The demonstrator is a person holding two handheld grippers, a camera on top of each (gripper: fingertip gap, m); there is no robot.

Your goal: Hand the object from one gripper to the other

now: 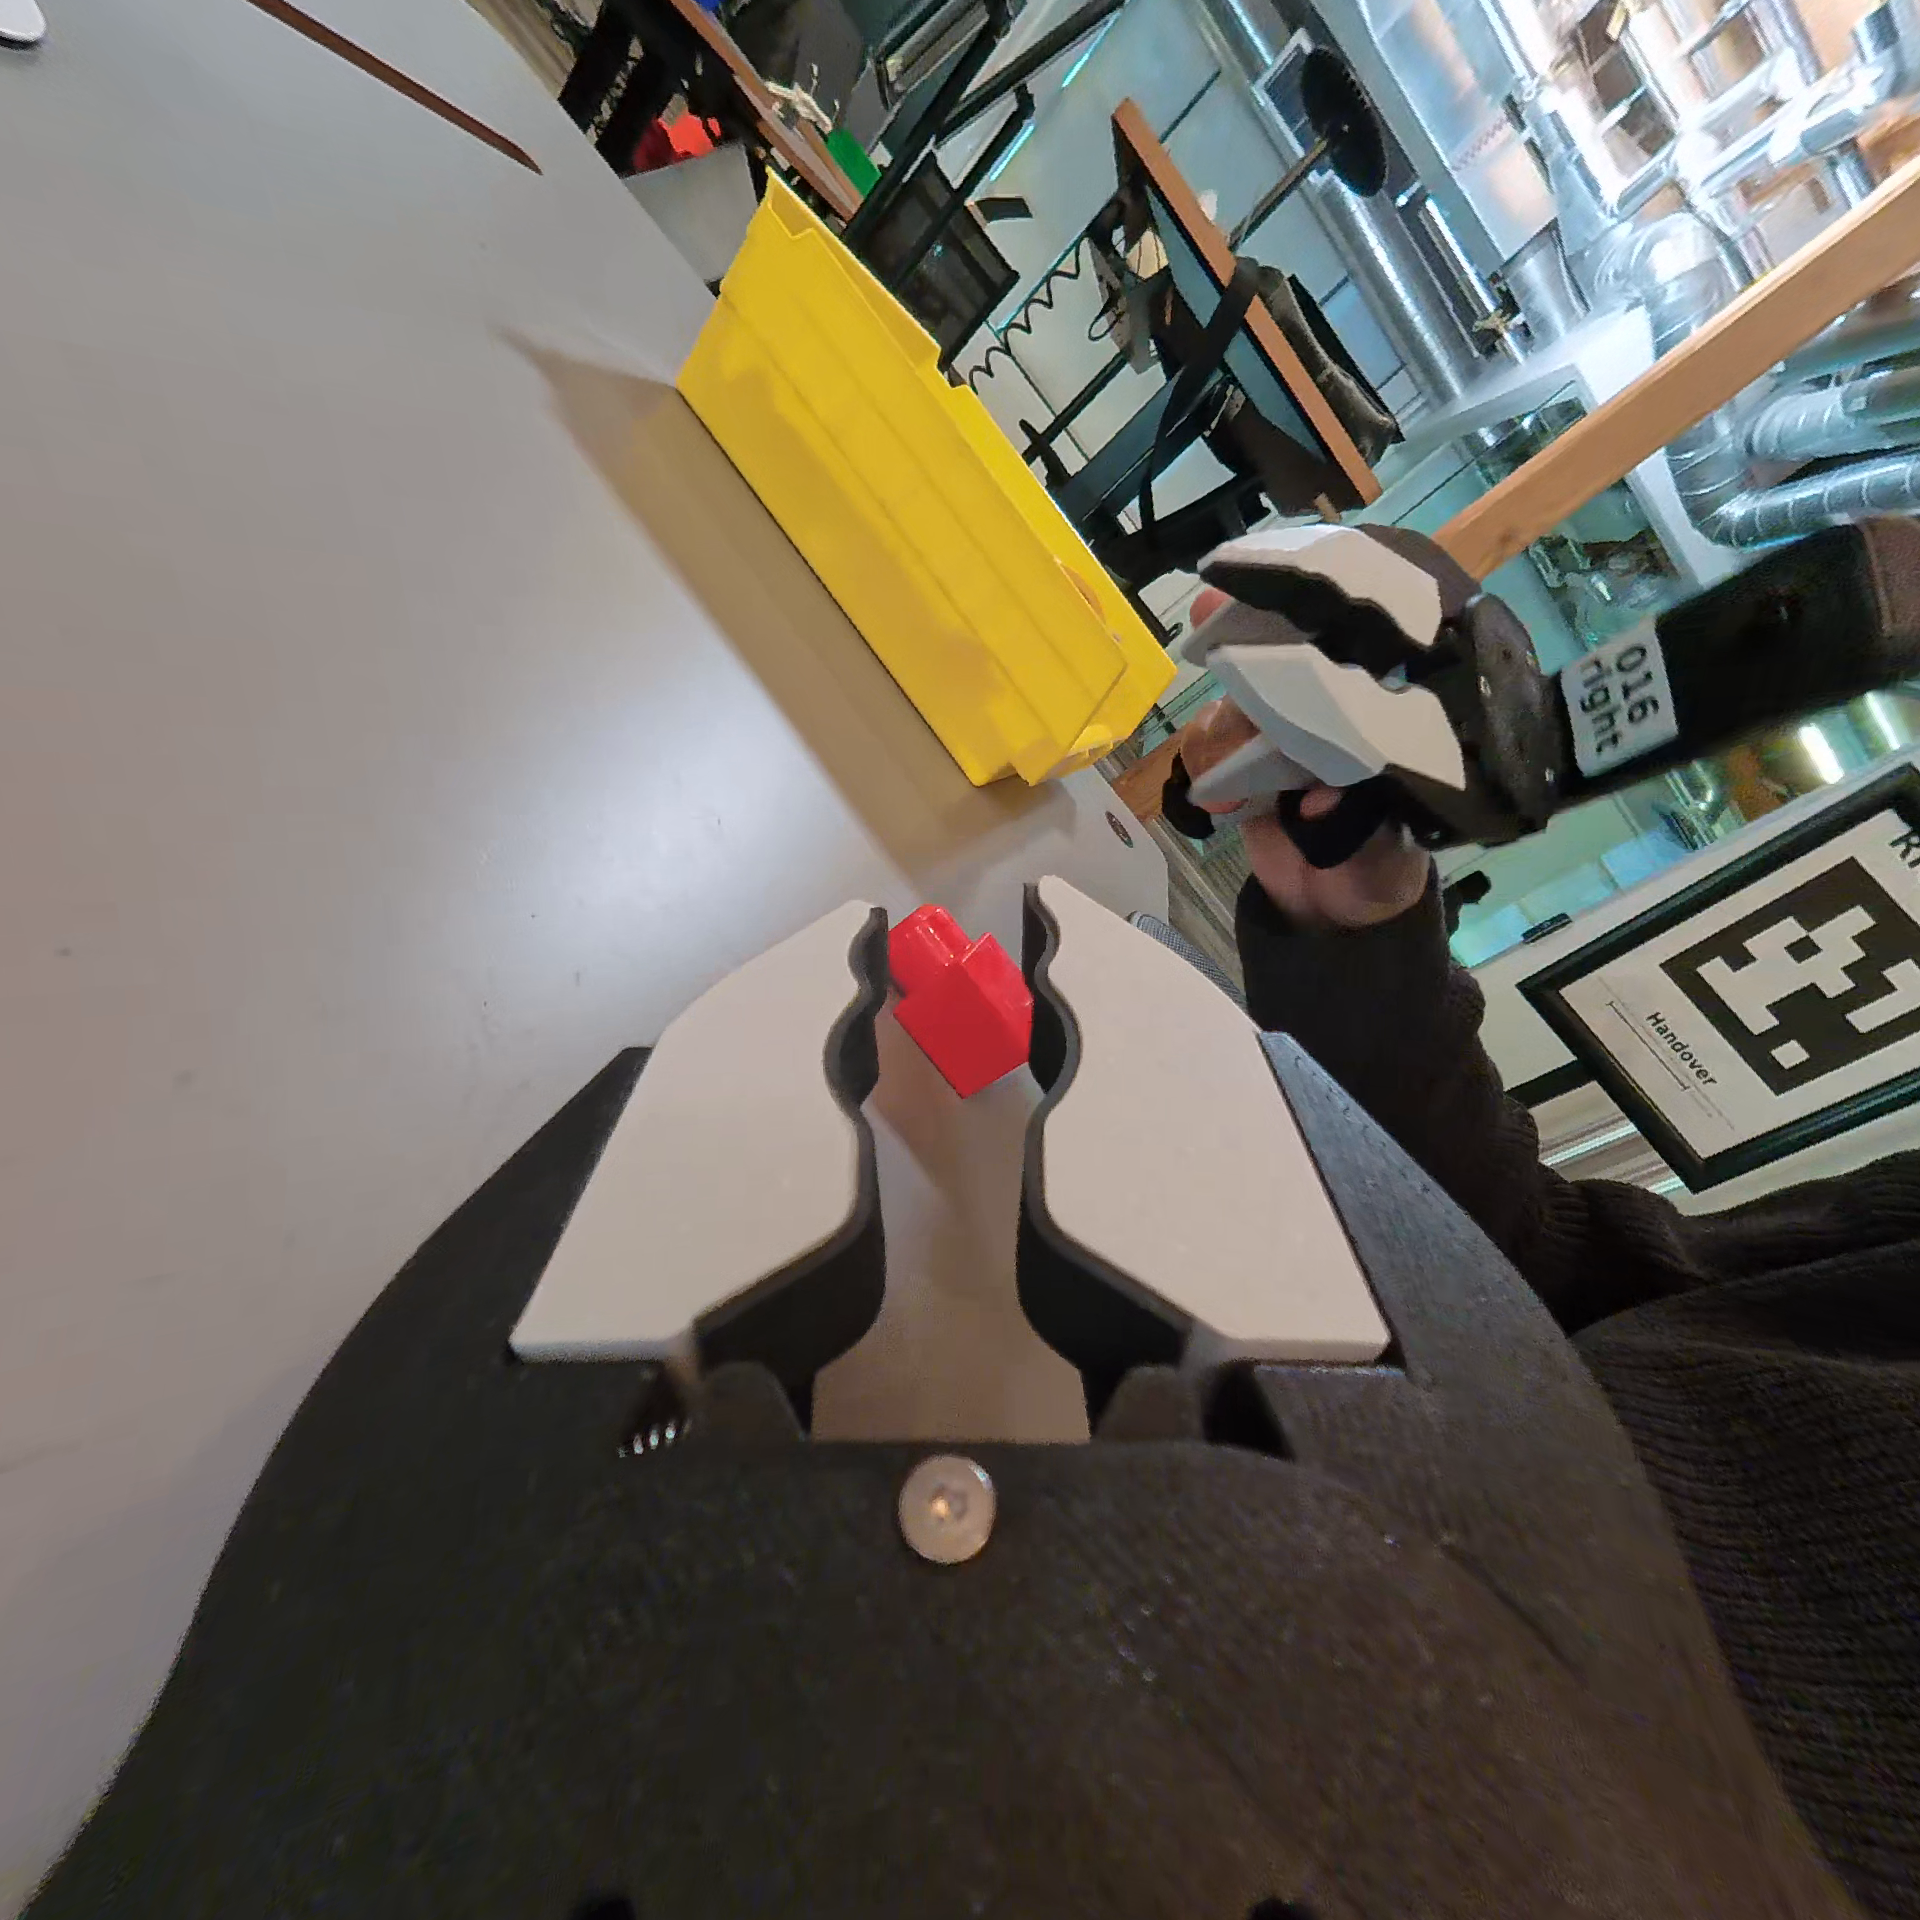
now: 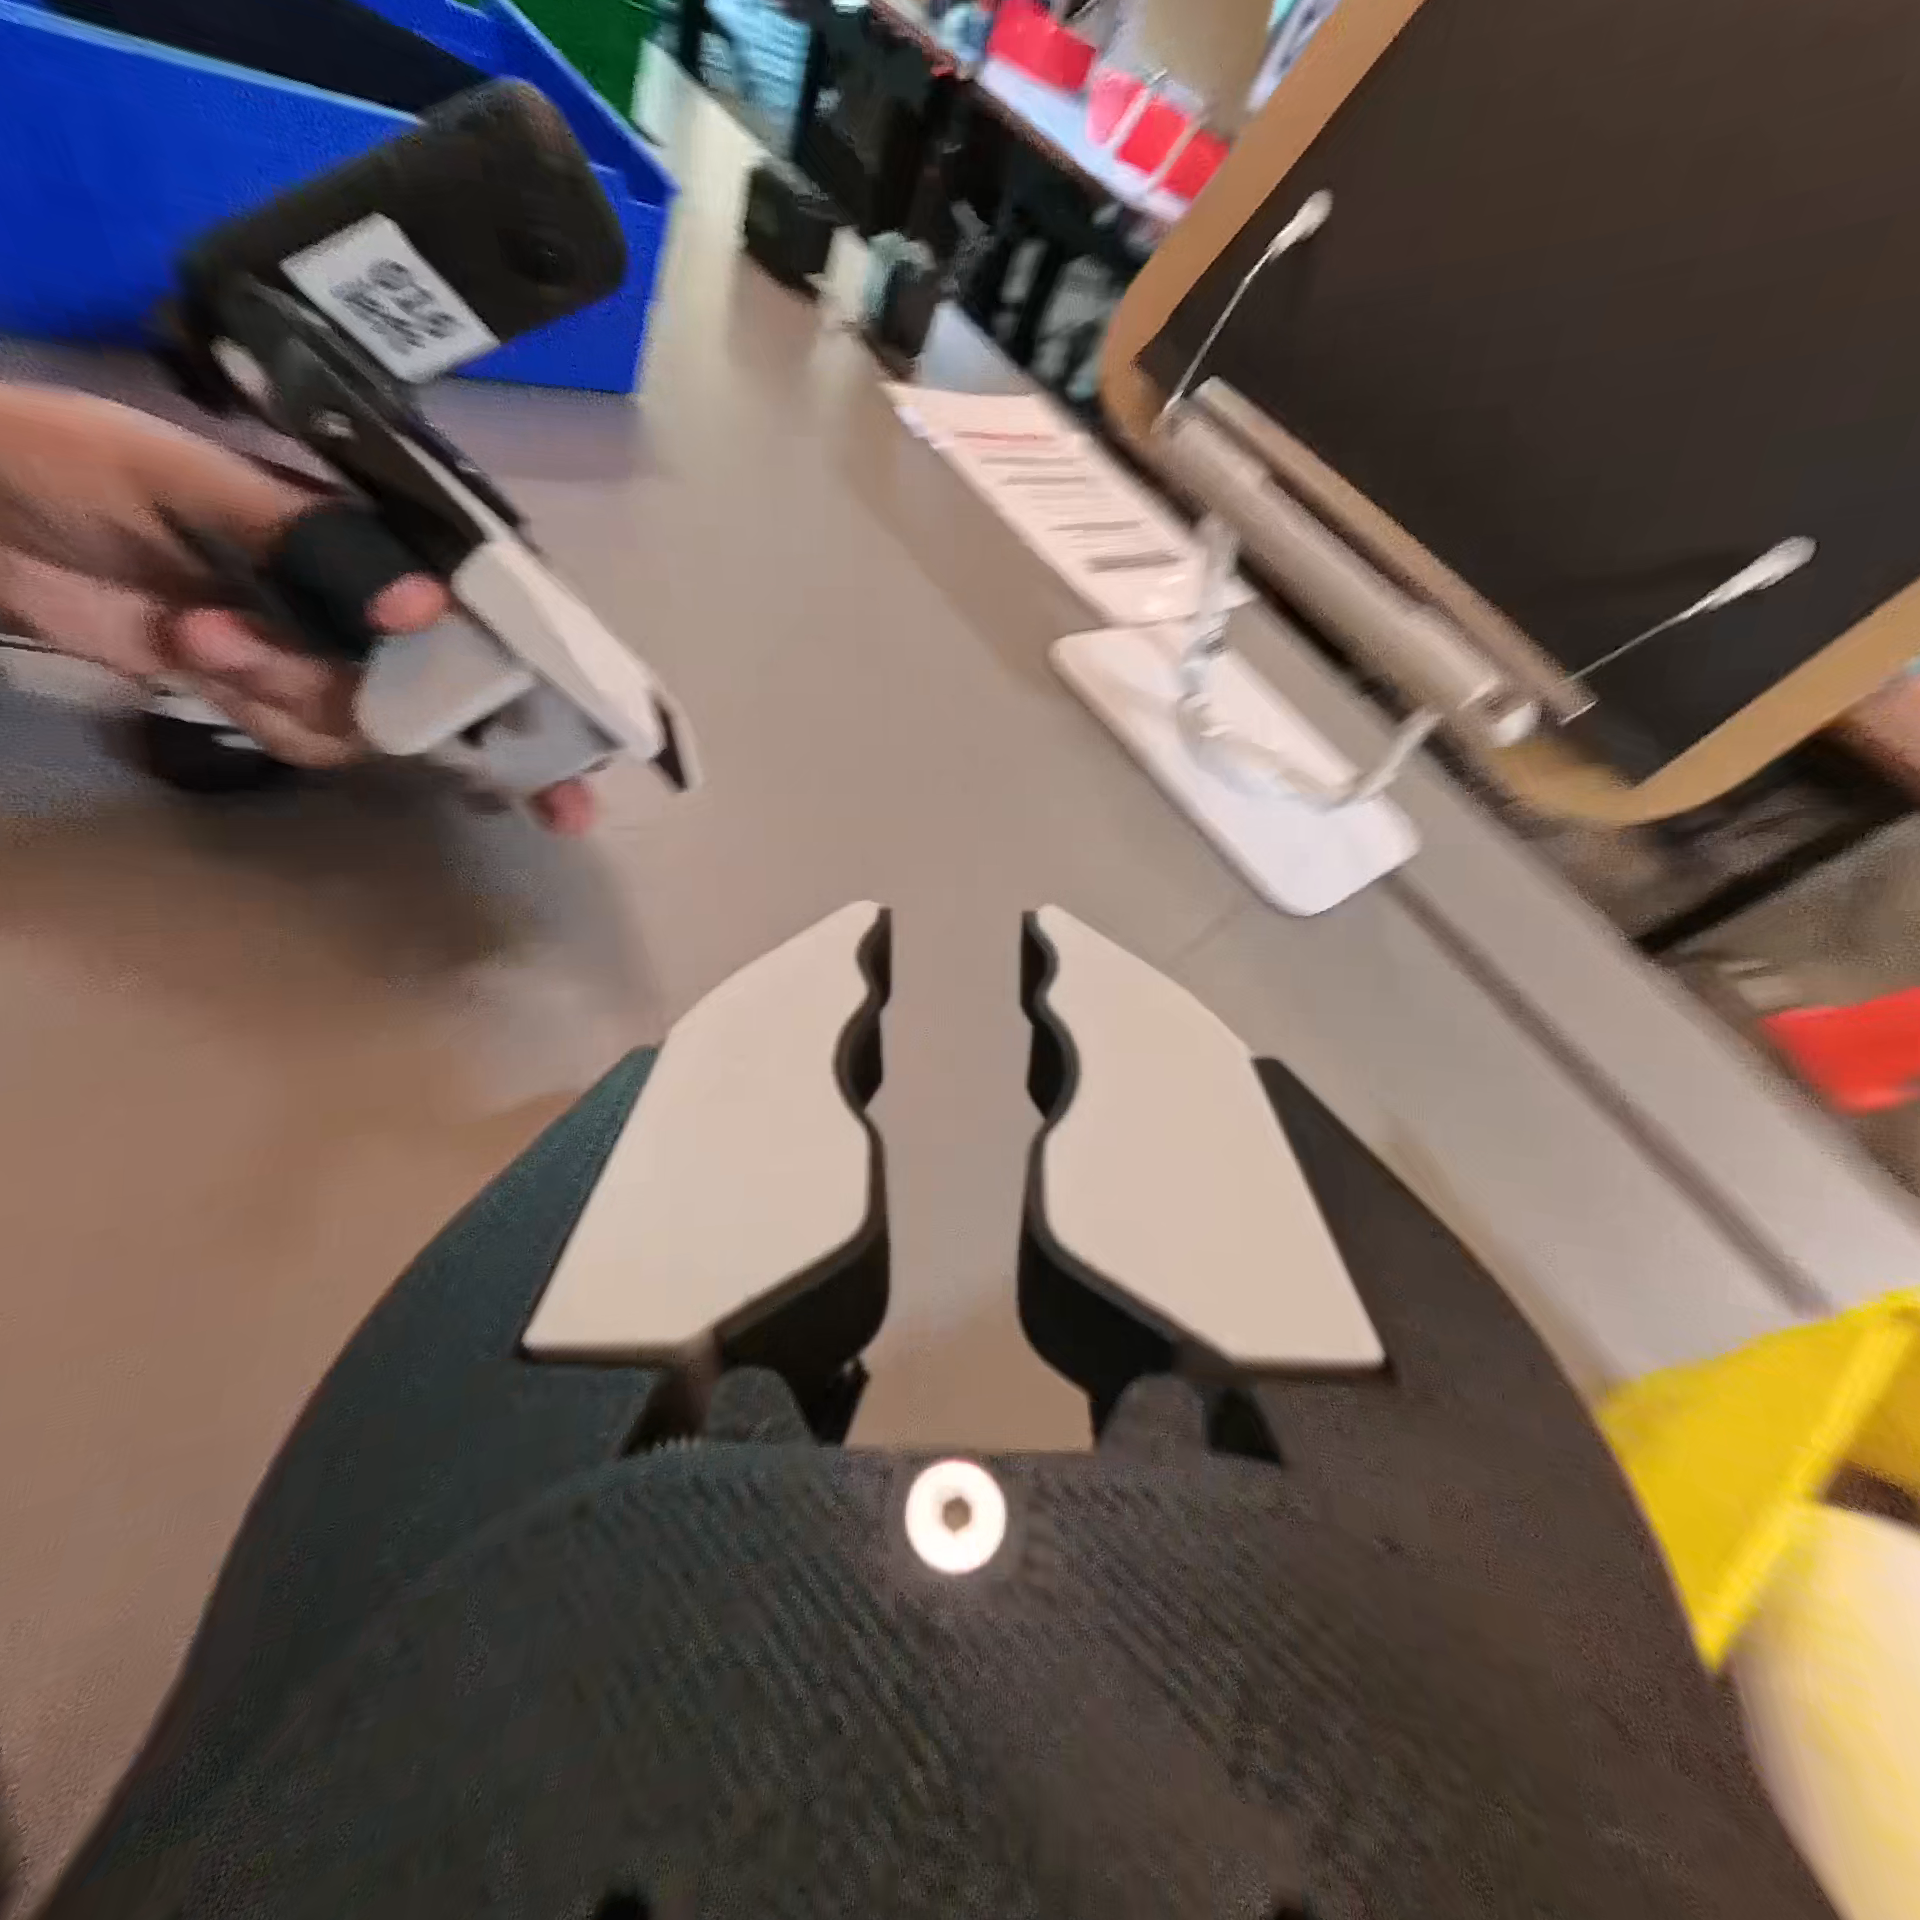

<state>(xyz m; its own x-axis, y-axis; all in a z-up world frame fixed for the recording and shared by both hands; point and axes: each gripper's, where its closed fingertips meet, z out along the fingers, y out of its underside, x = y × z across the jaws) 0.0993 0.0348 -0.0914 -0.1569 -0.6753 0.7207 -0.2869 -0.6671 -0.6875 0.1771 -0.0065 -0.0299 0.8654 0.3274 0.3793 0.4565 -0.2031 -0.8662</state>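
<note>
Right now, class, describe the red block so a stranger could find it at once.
Find the yellow bin on the grey table. Nearer the camera, between the left gripper's pale fingers, is the red block, small, stepped, the table's only red thing.

The left wrist view is riding low and rolled over the grey desk [image 1: 312, 727], looking toward the yellow bin [image 1: 894, 499] at its far edge. The right wrist view is looking along the desk [image 2: 831, 644] toward a blue bin [image 2: 125, 177]. Both are sharing the desk and each other's gripper.
</note>
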